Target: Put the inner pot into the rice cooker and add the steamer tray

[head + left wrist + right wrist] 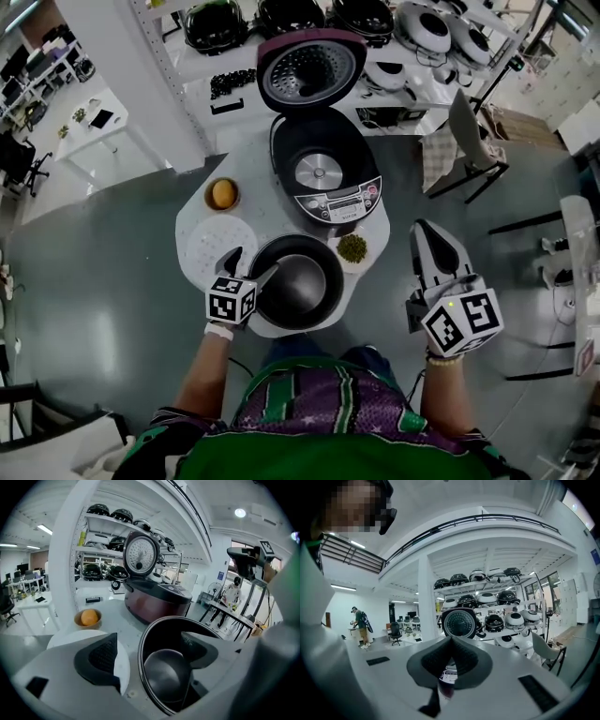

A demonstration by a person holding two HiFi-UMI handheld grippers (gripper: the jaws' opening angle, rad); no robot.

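Note:
The black inner pot [305,286] [166,672] stands on the round white table [272,220] at its near edge. The white steamer tray [216,246] [70,637] lies flat to its left. Behind them the rice cooker [319,169] [157,602] stands with its lid [309,70] up and its cavity bare. My left gripper [255,264] [150,653] is open and straddles the pot's left rim, one pad inside the pot, one outside, neither pressing. My right gripper [424,230] [450,660] is shut on nothing, off the table's right side.
A bowl with an orange [222,194] [89,617] sits at the table's left, a small dish of green beans [352,247] right of the pot. A chair [469,141] stands at the right. Shelves of rice cookers [309,19] line the back.

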